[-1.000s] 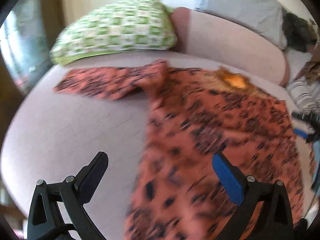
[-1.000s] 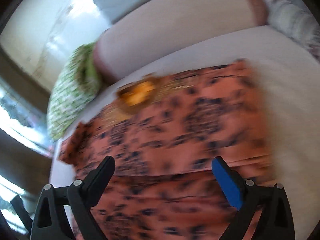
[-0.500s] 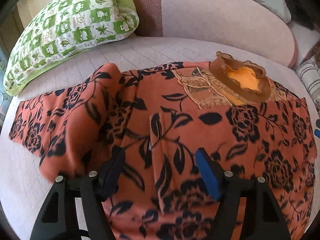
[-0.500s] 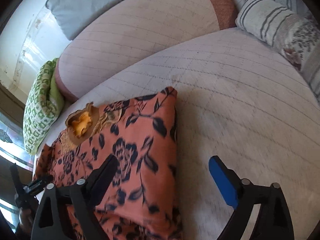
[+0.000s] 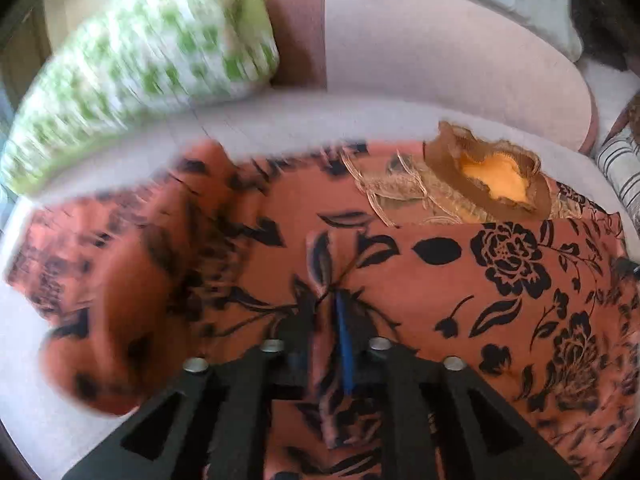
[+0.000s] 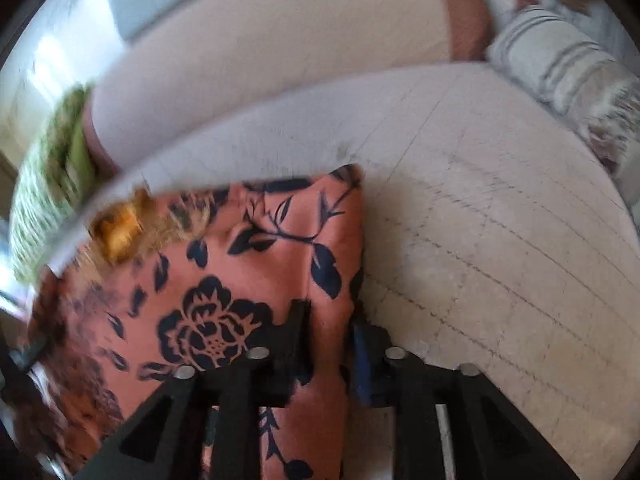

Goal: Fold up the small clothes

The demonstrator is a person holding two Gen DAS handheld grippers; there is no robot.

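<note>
An orange garment with black flowers (image 5: 460,280) lies spread on the pale quilted seat (image 6: 500,240), its brown collar with yellow lining (image 5: 496,176) at the far side. My left gripper (image 5: 326,312) is over the middle of the cloth. Its jaws are closing and pinch a raised ridge of fabric, with creases fanning out from the tips. My right gripper (image 6: 330,320) straddles the garment's (image 6: 240,264) folded right edge. Its jaws are closing with that edge between them, a gap still showing. A sleeve bulges at the left (image 5: 120,304).
A green-and-white pillow (image 5: 140,72) lies at the far left against the pink backrest (image 5: 440,60). A striped cushion (image 6: 560,60) sits at the far right. Bare seat stretches to the right of the garment.
Both grippers came down onto the garment and their jaws narrowed from wide apart. The left now pinches a ridge mid-cloth; the right has shifted onto the right edge.
</note>
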